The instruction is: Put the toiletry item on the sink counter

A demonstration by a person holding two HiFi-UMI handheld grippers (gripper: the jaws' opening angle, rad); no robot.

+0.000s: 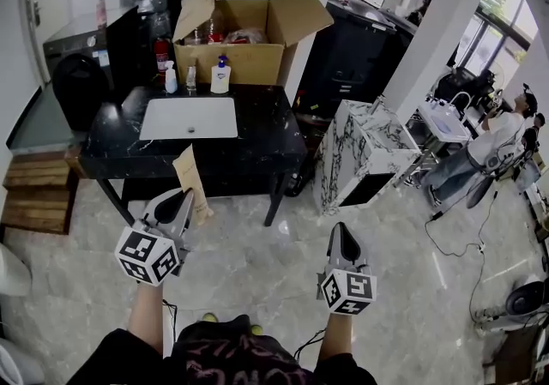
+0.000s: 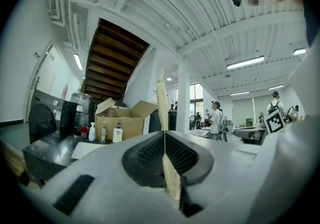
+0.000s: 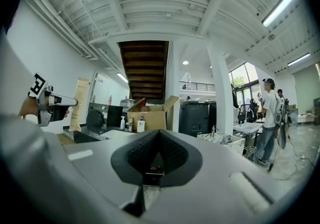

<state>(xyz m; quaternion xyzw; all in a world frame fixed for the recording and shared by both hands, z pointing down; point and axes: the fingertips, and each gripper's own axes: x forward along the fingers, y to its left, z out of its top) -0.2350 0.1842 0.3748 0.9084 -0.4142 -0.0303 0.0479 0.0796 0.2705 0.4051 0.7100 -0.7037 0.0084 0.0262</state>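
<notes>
- Left claw (image 1: pixel 178 203) is clamped on a flat tan packet (image 1: pixel 190 176). The packet stands upright out of it, above the floor and in front of the black desk (image 1: pixel 268 130).
- Right claw (image 1: pixel 341 236) is closed, with nothing in it.
- 3 bottles (image 1: pixel 220 75) stand behind the white basin (image 1: pixel 189 117), beside a cardboard box (image 1: pixel 230 59).

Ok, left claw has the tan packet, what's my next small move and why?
Probably carry the left claw forward toward the sink counter. It is shut on the tan packet but hangs over the floor, short of the counter's front edge. The bare black top right of the basin looks free for setting it down.
</notes>
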